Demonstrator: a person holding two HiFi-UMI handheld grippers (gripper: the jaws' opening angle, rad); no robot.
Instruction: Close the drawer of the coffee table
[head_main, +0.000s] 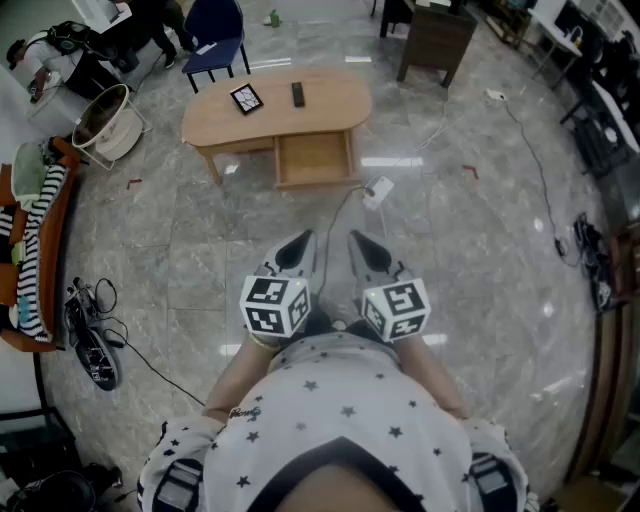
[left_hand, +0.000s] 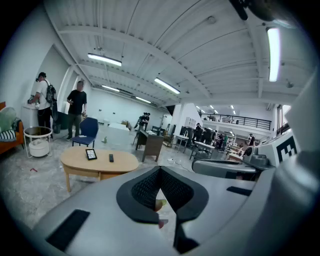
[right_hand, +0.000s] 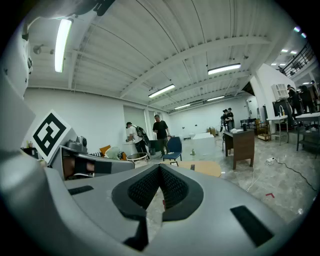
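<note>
Head view: I have both grippers low in front of the person's body, side by side and pointing forward. The left gripper (head_main: 302, 241) and the right gripper (head_main: 356, 240) each have their jaws pressed together and carry nothing. Straight ahead of them, well apart across the tiled floor, stands the oval wooden coffee bench (head_main: 335, 108). Its drawer (head_main: 314, 160) is pulled out on the side facing the grippers, and I see nothing in it. On the bench top beyond the drawer lie a small framed tablet (head_main: 246, 97) and, just to its right, a dark remote (head_main: 297, 94). A white power strip (head_main: 379, 190) lies on the floor between the grippers and the drawer, slightly right of the right gripper's line. A blue chair (head_main: 215, 42) stands beyond the bench, ahead and to the left.

Left gripper view: the jaws meet at their tips with nothing clamped between them. The bench sits ahead and to the left of the jaws, far off; I cannot make out the drawer from here.

Right gripper view: these jaws are also closed tip to tip and empty. The bench top shows just past them, slightly right, with the chair behind it.
</note>
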